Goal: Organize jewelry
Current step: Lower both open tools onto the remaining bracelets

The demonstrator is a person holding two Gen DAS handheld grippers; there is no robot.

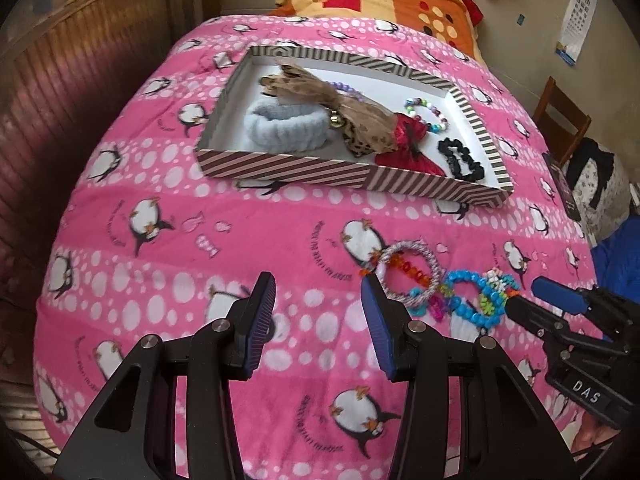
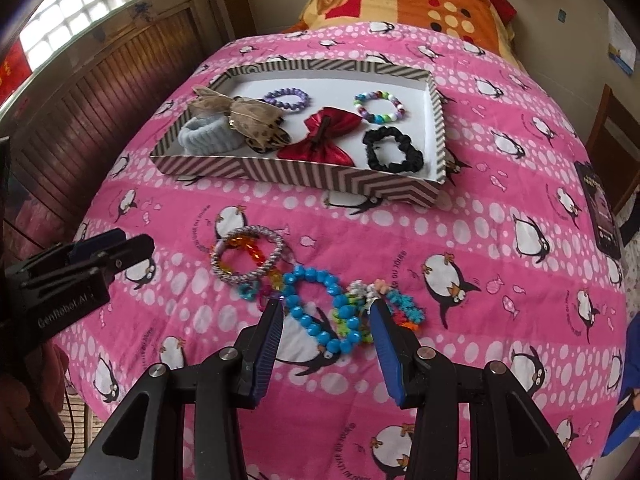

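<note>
Left wrist view first: the left gripper (image 1: 318, 286) is seen with jaws spread and nothing between them, hovering over bare pink penguin blanket (image 1: 160, 240). The loose bracelets are found off to its right, the silvery bangle (image 1: 412, 276) just past the right pad, the blue bead bracelet (image 1: 468, 296) further over. The right gripper (image 1: 520, 300) is seen coming in from that side, its tips right at the blue beads. The striped tray (image 1: 280, 168) lies well beyond, already holding scrunchies and bows.

Right wrist view: the right gripper (image 2: 326, 308) is held partly open, empty, with the blue bead bracelet (image 2: 320, 308) lying straight ahead between the jaws, its long axis running away down-right. So the right hand is judged nearer. Only here is the little flower-bead cluster (image 2: 400, 304) shown clearly, beside the right pad, and the tray's (image 2: 304, 176) contents can be told apart.
</note>
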